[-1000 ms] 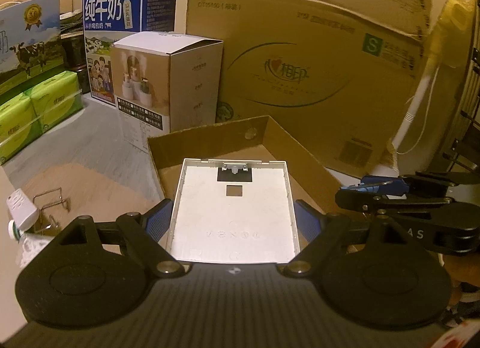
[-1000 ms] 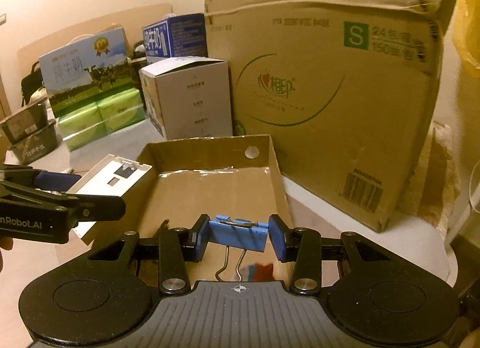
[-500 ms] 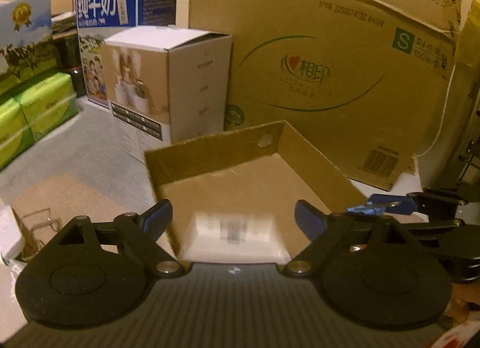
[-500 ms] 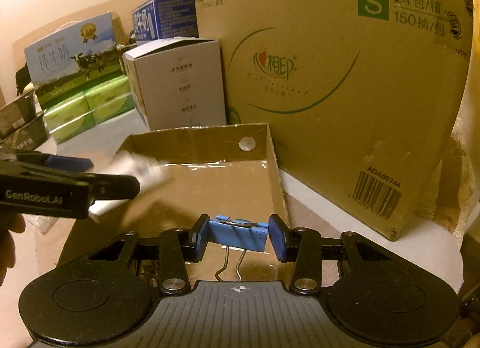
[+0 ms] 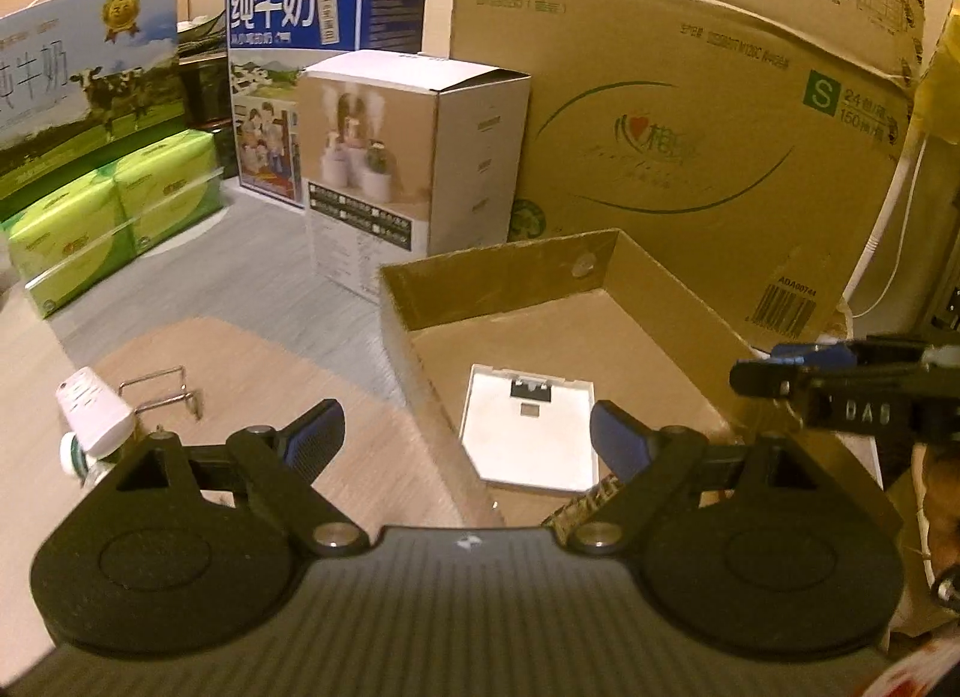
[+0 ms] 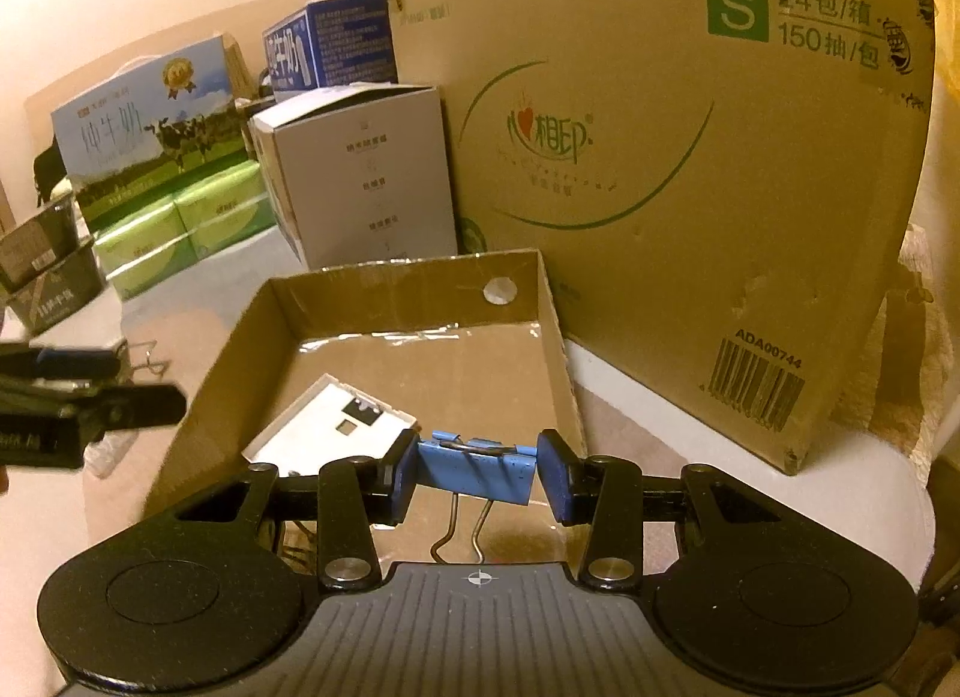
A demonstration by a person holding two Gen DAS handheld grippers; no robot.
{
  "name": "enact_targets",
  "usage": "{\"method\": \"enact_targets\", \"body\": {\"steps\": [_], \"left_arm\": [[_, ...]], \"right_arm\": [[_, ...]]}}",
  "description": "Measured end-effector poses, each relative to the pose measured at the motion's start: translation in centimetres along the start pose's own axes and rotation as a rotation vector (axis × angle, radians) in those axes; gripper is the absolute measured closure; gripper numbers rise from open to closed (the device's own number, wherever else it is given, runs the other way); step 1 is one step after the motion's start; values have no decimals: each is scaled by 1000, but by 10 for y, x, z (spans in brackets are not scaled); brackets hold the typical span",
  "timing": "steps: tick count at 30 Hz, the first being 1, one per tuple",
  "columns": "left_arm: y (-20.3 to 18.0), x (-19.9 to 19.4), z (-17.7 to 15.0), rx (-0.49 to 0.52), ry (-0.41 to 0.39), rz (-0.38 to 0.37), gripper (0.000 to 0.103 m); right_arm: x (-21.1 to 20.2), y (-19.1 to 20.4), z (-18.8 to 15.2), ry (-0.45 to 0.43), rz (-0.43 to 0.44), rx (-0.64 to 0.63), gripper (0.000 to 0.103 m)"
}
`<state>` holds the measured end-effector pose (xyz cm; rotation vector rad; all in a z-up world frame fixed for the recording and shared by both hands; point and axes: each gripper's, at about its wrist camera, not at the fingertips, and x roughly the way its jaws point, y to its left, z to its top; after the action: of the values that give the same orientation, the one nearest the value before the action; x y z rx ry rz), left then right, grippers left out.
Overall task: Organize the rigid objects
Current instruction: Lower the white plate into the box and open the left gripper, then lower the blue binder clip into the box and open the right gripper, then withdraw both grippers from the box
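Left wrist view: the left gripper [image 5: 465,436] hangs with its jaws wide apart and nothing between them, straddling the near left wall of the shallow cardboard tray [image 5: 420,271]. The white plastic plate [image 5: 531,436] lies flat on the tray's floor toward the near left corner, its recessed side up, with a small dark slot near its far edge. It touches neither blue pad. To the left of the tray, on the table [image 5: 252,355], sit a wire clip handle [image 5: 159,397] and a white-capped bottle [image 5: 93,415], close together. At the right edge the right gripper [image 5: 840,379] reaches in, dark and partly blurred. Behind the tray stand a white product box [image 5: 420,168], a blue milk carton box [image 5: 324,18], green tissue packs [image 5: 114,217] and a large brown carton [image 5: 690,126].

Right wrist view: the right gripper [image 6: 477,469] has its jaws clamped on a blue binder clip [image 6: 474,472], gripping its two ends, with the clip's wire handles hanging toward the camera. The clip is held above the near edge of the cardboard tray [image 6: 552,337]. Inside the tray, the white plastic plate [image 6: 324,427] rests at the near left, just beyond the left pad. The left gripper [image 6: 90,397] shows at the left edge, outside the tray's left wall. The large brown carton [image 6: 690,156] stands just behind and right of the tray.
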<state>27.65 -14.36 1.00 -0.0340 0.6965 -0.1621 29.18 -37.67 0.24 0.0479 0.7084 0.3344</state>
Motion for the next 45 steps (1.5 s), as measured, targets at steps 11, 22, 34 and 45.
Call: {"method": "enact_targets", "body": {"steps": [11, 22, 34, 45], "left_arm": [[11, -10, -7, -5, -6, 13, 16], [23, -48, -24, -28, -20, 31, 16], [32, -109, -62, -42, -7, 46, 16], [56, -159, -98, -88, -5, 84, 16]], "right_arm": [[7, 1, 9, -55, 23, 58, 43], [-44, 9, 2, -110, -14, 86, 18], [-105, 71, -33, -74, -15, 59, 18], [-138, 117, -85, -31, 36, 110, 18]]}}
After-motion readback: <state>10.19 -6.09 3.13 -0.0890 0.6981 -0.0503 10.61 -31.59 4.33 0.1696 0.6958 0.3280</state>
